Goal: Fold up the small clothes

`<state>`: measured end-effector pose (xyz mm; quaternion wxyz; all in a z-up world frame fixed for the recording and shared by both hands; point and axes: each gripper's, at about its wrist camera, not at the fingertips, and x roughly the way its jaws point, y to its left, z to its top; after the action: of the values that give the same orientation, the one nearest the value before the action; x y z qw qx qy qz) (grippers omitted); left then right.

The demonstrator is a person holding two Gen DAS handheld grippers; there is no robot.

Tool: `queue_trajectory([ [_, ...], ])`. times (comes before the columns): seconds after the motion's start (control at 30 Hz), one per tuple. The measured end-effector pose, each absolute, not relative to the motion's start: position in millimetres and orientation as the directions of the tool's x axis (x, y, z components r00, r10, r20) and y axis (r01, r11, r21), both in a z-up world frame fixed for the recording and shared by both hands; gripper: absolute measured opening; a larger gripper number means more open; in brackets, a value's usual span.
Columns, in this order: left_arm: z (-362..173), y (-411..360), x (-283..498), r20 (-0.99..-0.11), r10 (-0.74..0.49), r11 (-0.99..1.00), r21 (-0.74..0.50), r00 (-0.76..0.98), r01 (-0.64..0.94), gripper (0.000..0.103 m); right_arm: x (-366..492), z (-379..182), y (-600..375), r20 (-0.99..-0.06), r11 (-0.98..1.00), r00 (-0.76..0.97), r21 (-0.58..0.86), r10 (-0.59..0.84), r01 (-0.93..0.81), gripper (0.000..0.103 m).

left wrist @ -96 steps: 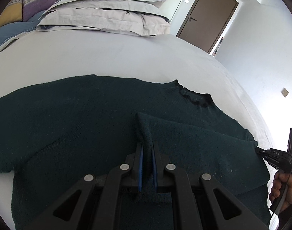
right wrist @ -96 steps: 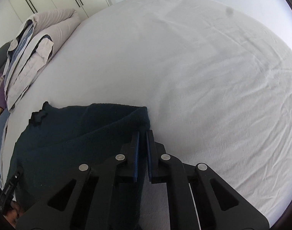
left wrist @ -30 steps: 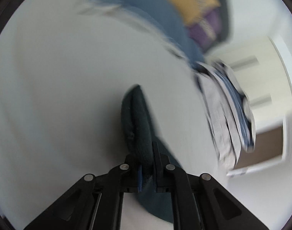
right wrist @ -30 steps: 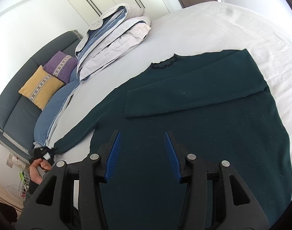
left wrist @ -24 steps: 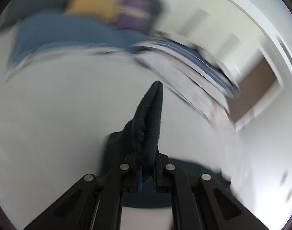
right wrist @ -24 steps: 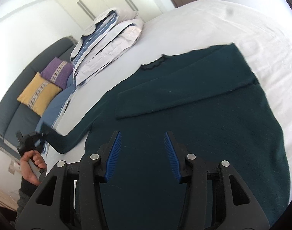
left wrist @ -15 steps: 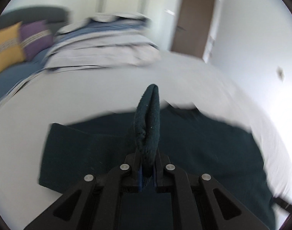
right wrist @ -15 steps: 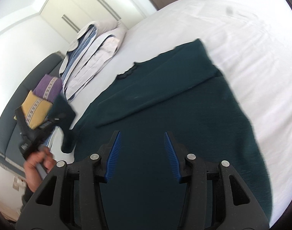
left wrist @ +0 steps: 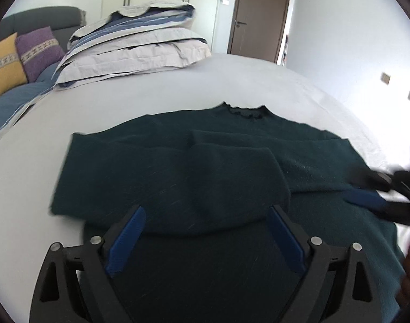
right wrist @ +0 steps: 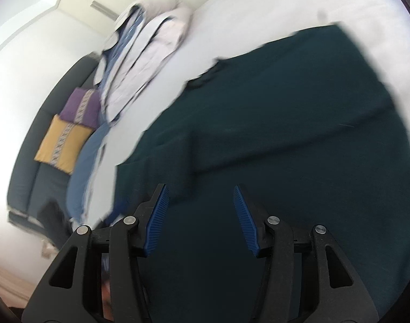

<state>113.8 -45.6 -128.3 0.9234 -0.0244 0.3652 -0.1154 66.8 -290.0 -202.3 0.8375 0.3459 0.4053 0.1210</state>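
A dark green sweater (left wrist: 231, 167) lies flat on the white bed (left wrist: 151, 94), neckline (left wrist: 248, 113) at the far side. Both sleeves are folded across its chest; the upper sleeve's cuff end (left wrist: 239, 177) lies just ahead of my left gripper (left wrist: 206, 211). That gripper's jaws are opening wide and the blue pads (left wrist: 129, 228) touch nothing. My right gripper (right wrist: 200, 188) hovers low over the sweater's body (right wrist: 299, 140), its jaws opening with nothing between them. It also shows blurred at the right edge of the left wrist view, as the right gripper (left wrist: 366, 188) over the sweater's side.
A pile of folded bedding (left wrist: 135, 45) sits at the far side of the bed. A dark sofa with a purple cushion (left wrist: 38, 48) and a yellow cushion (left wrist: 3, 64) stands to the left. A brown door (left wrist: 258, 16) is behind.
My left gripper swung the left sleeve in over the sweater's chest and let it go, its jaws now wide. The right gripper dropped closer to the sweater.
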Motion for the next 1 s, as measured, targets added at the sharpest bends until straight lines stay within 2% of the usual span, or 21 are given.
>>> queue_trajectory([
  [0.07,-123,-25,107,-0.655,-0.246,0.969,-0.162,0.714,0.185,0.094,90,-208,-272,-0.619,0.736,0.613,0.671,0.49,0.089,0.049],
  [0.13,-119,-1,100,-0.647,-0.245,0.969,-0.193,0.722,0.156,0.093,114,-220,-258,-0.683,0.769,0.575,0.625,0.451,0.138,0.05],
  [0.3,-112,63,103,-0.634,-0.203,0.965,-0.257,0.746,0.045,0.089,142,-233,-231,-0.744,0.829,0.537,0.541,0.397,0.138,0.051],
  [0.33,-113,72,106,-0.637,-0.2,0.962,-0.27,0.744,0.027,0.085,145,-233,-227,-0.751,0.842,0.538,0.523,0.383,0.13,0.045],
  [0.37,-116,85,109,-0.644,-0.196,0.957,-0.288,0.74,0.003,0.082,149,-232,-220,-0.762,0.859,0.529,0.499,0.373,0.113,0.027],
  [0.4,-118,94,112,-0.653,-0.19,0.955,-0.297,0.733,-0.018,0.078,151,-231,-215,-0.776,0.874,0.52,0.473,0.357,0.107,0.018],
  [0.47,-123,110,115,-0.667,-0.182,0.946,-0.319,0.722,-0.056,0.073,153,-223,-206,-0.786,0.9,0.529,0.427,0.321,0.087,0.006],
  [0.57,-127,130,122,-0.667,-0.193,0.922,-0.375,0.72,-0.101,0.072,151,-201,-196,-0.774,0.927,0.561,0.374,0.293,0.031,0.006],
  [0.77,-121,147,141,-0.658,-0.177,0.912,-0.39,0.732,-0.129,0.072,149,-159,-224,-0.731,0.94,0.634,0.34,0.252,0.018,0.006],
  [1.0,-130,132,186,-0.708,-0.175,0.922,-0.361,0.685,-0.138,0.074,150,-167,-278,-0.738,0.943,0.647,0.321,0.193,0.085,0.006],
])
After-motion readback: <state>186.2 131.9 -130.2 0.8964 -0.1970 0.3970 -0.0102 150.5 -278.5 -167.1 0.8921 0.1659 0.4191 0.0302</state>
